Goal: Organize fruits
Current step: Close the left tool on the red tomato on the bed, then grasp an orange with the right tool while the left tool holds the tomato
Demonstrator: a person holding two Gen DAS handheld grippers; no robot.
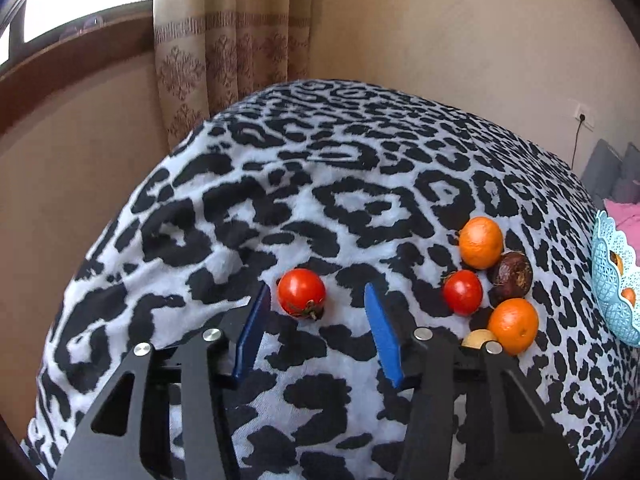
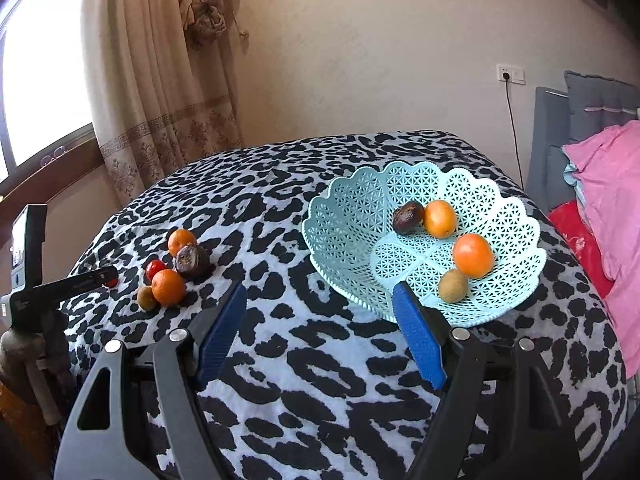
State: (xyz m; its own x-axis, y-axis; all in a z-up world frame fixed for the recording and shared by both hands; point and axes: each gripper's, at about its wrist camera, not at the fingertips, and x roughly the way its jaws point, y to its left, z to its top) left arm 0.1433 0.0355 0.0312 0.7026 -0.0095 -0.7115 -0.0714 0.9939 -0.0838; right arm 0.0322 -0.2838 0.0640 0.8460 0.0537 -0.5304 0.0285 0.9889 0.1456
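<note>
A red tomato point(image 1: 301, 294) lies alone on the leopard-print cloth point(image 1: 320, 184). It sits between the blue fingertips of my left gripper point(image 1: 318, 288), close to the left pad, with a gap to the right pad. To its right is a cluster: two oranges point(image 1: 480, 242) point(image 1: 513, 325), a dark wrinkled fruit point(image 1: 510, 276), a second tomato point(image 1: 463, 292) and a small tan fruit point(image 1: 478, 338). My right gripper point(image 2: 320, 286) stands open over bare cloth, just left of the pale blue lattice basket point(image 2: 344, 216). The basket holds two oranges point(image 2: 473, 255), a dark fruit point(image 2: 408, 217) and a brownish-green fruit point(image 2: 453, 285).
The cloth-covered table ends at a rounded far edge, with a curtain point(image 2: 160, 100) and a window point(image 2: 40, 60) behind on the left. A wall socket with a cable point(image 2: 510, 74) and pink bedding point(image 2: 608, 184) are at the right.
</note>
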